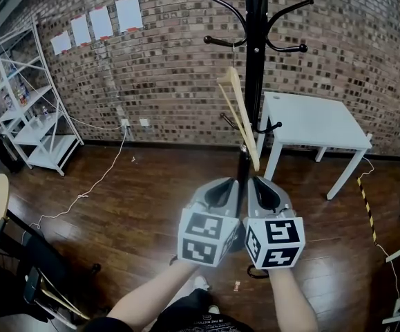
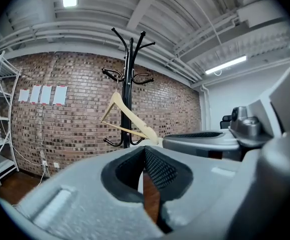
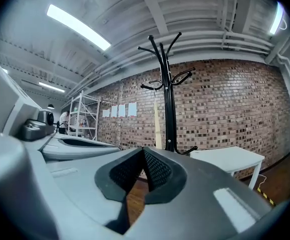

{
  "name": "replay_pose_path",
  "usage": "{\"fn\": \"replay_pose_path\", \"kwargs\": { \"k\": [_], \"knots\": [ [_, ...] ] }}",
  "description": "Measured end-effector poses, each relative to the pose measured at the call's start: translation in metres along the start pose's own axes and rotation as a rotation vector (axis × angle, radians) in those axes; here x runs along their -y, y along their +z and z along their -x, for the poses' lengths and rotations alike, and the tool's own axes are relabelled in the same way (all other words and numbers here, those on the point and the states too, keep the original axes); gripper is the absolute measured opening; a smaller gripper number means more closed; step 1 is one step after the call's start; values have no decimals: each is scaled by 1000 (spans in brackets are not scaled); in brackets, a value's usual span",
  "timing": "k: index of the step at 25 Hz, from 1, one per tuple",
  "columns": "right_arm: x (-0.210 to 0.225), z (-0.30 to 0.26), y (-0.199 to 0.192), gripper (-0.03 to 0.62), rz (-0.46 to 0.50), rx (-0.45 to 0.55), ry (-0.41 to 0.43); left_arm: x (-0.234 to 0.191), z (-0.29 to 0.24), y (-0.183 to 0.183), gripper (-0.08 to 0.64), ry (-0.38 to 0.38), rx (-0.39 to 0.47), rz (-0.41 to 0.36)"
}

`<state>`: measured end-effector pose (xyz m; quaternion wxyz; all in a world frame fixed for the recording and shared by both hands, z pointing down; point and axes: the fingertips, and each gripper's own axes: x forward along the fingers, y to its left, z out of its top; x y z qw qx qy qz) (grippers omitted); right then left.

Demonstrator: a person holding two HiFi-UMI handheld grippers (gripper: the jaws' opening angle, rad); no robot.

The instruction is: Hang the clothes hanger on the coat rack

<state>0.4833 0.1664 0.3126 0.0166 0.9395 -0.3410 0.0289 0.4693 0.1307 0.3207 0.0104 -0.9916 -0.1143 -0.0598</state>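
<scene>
Nearest to me, my left claw (image 2: 145,147) and right claw (image 3: 143,150) sat side by side in front of the coat rack (image 1: 256,61), almost touching. Each had its jaws pressed together at the tips, with nothing held between them. Behind the coat rack ran the brick wall (image 1: 172,75), and around its foot spread the dark wooden floor (image 1: 137,206). The coat rack itself stood upright, a black pole with curved arms in tiers. Well to the left of the coat rack a white shelf unit (image 1: 27,106) stood near the wall, and just to its right was a white table (image 1: 310,120). The wooden hanger (image 1: 241,120) hung tilted from one of the coat rack's left-hand arms, its lower end near the pole and clear of both claws. Four paper sheets (image 1: 101,21) were stuck in a row on the wall, left of the coat rack.
</scene>
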Motion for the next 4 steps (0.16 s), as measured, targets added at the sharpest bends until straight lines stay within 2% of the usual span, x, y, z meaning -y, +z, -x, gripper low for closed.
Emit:
{"fn": "replay_pose_path", "kwargs": {
  "k": [4],
  "knots": [
    [-3, 1, -6, 0, 6, -17, -3, 1, 3, -3, 3, -8, -6, 8]
  ]
}}
